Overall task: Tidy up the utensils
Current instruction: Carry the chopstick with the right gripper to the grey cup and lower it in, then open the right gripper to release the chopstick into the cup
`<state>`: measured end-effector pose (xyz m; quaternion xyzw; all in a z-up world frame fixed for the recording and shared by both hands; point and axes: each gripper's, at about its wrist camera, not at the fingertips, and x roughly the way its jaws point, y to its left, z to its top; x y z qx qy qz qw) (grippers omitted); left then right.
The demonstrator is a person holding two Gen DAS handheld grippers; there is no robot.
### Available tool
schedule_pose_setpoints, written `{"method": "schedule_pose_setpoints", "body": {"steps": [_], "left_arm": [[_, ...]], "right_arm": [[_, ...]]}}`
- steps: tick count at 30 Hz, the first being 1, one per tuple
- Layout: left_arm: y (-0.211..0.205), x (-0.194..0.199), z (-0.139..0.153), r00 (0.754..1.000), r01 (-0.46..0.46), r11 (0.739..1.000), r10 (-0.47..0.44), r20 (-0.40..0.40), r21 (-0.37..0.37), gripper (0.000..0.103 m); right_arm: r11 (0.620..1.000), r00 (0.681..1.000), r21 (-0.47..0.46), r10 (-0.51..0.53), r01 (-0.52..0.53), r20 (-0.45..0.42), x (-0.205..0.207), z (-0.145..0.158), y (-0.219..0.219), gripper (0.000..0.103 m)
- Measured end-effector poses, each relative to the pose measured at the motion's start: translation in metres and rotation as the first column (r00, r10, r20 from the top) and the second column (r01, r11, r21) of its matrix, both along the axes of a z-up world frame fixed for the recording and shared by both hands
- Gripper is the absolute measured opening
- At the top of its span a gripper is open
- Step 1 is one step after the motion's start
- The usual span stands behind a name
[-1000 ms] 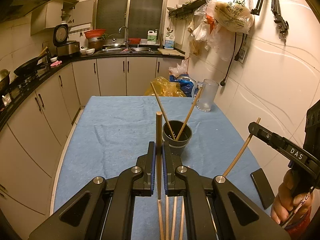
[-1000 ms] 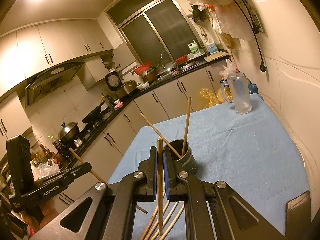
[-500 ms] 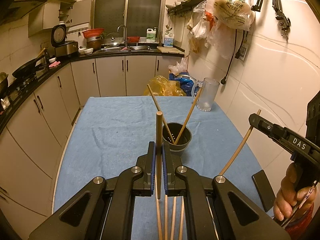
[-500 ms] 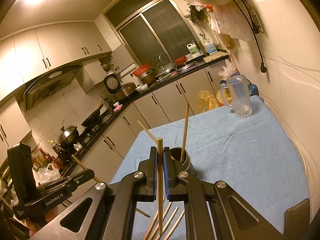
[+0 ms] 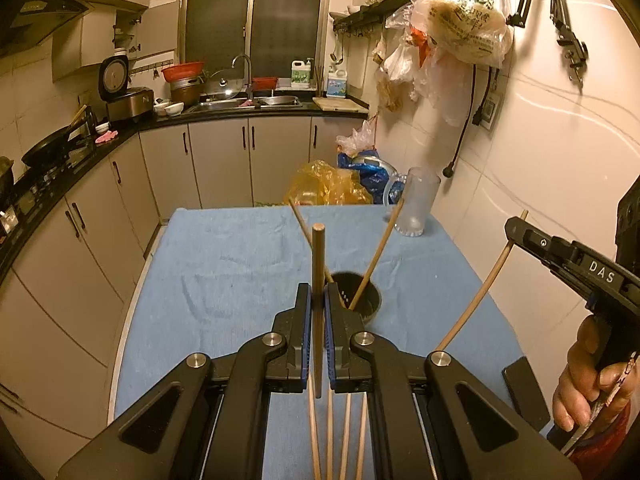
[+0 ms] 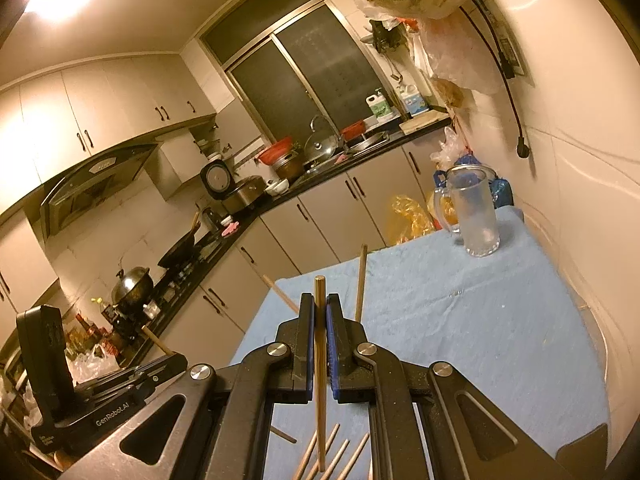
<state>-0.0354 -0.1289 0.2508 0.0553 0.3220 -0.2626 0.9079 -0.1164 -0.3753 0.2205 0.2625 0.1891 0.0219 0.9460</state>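
Note:
My left gripper [image 5: 318, 292] is shut on a wooden chopstick [image 5: 318, 256] that stands upright between its pads. Just beyond it is a dark round holder [image 5: 366, 300] with two chopsticks [image 5: 376, 256] leaning in it. Several loose chopsticks [image 5: 344, 432] lie on the blue cloth [image 5: 224, 264] under the jaws. At the right edge, a hand holds my right gripper [image 5: 516, 228], which grips a pale chopstick [image 5: 480, 296]. In the right wrist view, that gripper [image 6: 319, 300] is shut on its chopstick [image 6: 319, 360]. The holder is hidden behind the fingers; two sticks [image 6: 362, 280] rise above them. My left gripper [image 6: 176, 360] shows at lower left.
A frosted glass mug [image 5: 416, 204] [image 6: 476, 216] stands at the table's far right corner by the tiled wall. A dark flat object [image 5: 524, 392] lies at the near right edge. Plastic bags [image 5: 332, 184] sit beyond the table, with cabinets and a counter along the left.
Both grippers have risen and moved forward with their chopsticks still gripped. The holder has sunk lower in the left view and gone behind the fingers in the right view.

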Motion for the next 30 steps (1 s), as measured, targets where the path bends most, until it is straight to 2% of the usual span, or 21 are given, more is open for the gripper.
{"method": "schedule_pose_setpoints", "body": {"steps": [9,15,18,19,22,30], "left_arm": [[-0.011,0.029,0.034,0.999,-0.013,1.000,0.013,0.030,-0.024,0.006],[-0.017,0.046,0.063,0.998,-0.006,0.997,0.010,0.062,-0.077,0.006],[-0.022,0.056,0.068,0.998,0.000,0.995,0.006,0.066,-0.101,0.006],[-0.024,0.060,0.067,0.998,-0.012,0.992,0.021,0.067,-0.125,0.006],[-0.033,0.071,0.057,0.999,-0.008,0.991,0.013,0.036,-0.135,0.006],[-0.052,0.101,0.006,0.997,-0.002,0.994,-0.006,-0.076,-0.105,0.006]], "right_arm": [[0.999,0.998,0.010,-0.051,0.051,0.029,0.021,0.024,-0.015,0.006],[0.996,0.993,0.003,-0.093,0.093,0.066,0.038,0.046,-0.024,0.006],[0.993,0.990,-0.007,-0.118,0.119,0.080,0.049,0.054,-0.028,0.006],[0.991,0.988,-0.015,-0.129,0.131,0.084,0.052,0.055,-0.028,0.006],[0.987,0.984,-0.038,-0.155,0.158,0.083,0.066,0.051,-0.029,0.006],[0.992,0.992,-0.030,-0.127,0.126,-0.005,0.104,0.013,-0.029,0.006]]}}
